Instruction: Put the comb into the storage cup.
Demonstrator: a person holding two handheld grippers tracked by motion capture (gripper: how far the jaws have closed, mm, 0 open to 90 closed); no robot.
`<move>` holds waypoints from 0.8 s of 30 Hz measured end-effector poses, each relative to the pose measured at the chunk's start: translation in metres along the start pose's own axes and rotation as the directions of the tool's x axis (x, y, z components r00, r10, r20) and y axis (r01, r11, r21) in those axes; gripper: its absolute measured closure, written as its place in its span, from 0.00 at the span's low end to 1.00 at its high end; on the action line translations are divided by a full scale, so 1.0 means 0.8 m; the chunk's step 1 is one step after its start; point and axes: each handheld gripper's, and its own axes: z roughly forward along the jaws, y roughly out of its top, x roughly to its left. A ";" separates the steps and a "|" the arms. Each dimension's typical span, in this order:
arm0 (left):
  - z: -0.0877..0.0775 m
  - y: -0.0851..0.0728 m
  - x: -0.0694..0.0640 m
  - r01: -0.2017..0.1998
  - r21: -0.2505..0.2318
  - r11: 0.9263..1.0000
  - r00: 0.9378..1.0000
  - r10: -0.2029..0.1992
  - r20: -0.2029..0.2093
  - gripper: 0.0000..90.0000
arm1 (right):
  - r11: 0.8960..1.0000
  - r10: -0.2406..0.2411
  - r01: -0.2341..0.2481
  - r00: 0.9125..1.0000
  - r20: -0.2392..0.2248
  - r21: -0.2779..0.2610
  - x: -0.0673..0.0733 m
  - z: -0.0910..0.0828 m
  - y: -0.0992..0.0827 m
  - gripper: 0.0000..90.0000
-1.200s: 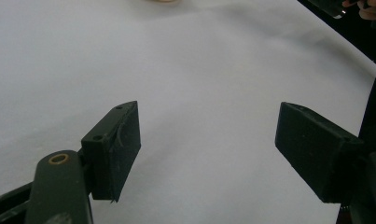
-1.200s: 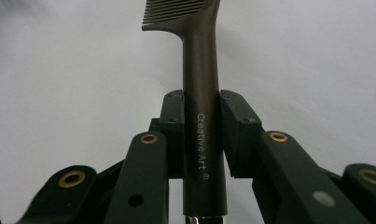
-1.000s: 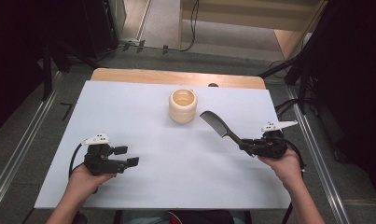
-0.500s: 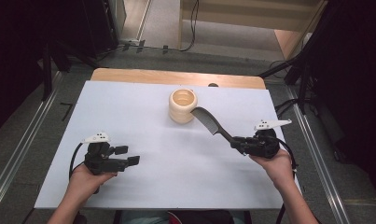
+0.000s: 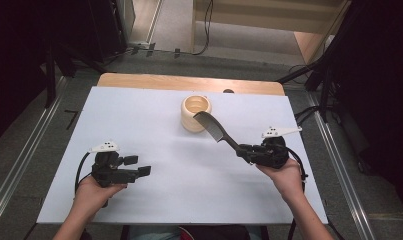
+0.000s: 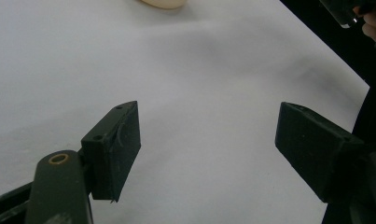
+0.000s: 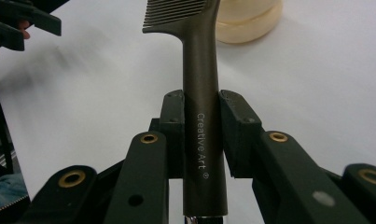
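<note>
While the right gripper (image 5: 245, 150) clamps a comb (image 5: 216, 131), its head nears the cup (image 5: 196, 113).
Left gripper (image 5: 136, 166) fingers gape empty over the counter (image 5: 139, 115).

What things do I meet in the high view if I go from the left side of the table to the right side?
Left claw, open above the white table → wooden cup → dark comb, its head reaching toward the cup → right claw, shut on the comb's handle.
</note>
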 end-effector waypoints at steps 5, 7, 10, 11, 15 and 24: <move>0.000 0.004 -0.002 0.012 -0.008 1.000 1.000 -0.012 -0.003 0.26 | 1.000 -0.001 0.001 1.000 -0.018 -0.002 0.010 0.013 0.007 0.78; 0.000 0.004 -0.002 0.019 -0.012 1.000 1.000 -0.019 -0.001 0.26 | 1.000 -0.005 0.005 1.000 -0.020 0.001 0.012 0.016 0.008 0.78; 0.002 0.007 -0.001 0.048 -0.016 0.999 0.999 -0.048 0.004 0.26 | 1.000 -0.001 0.001 1.000 -0.029 -0.002 0.017 0.026 0.013 0.78; 0.002 0.007 -0.001 0.048 -0.016 0.999 0.999 -0.048 0.004 0.26 | 1.000 -0.001 0.001 1.000 -0.029 -0.002 0.017 0.026 0.013 0.78; 0.004 0.009 0.000 0.052 -0.008 0.999 0.999 -0.052 0.000 0.26 | 1.000 0.003 -0.003 1.000 -0.029 -0.008 0.023 0.036 0.019 0.78; 0.008 0.019 -0.001 0.068 -0.030 0.997 0.998 -0.068 0.003 0.26 | 1.000 -0.014 0.014 1.000 -0.008 -0.023 0.045 0.059 0.033 0.78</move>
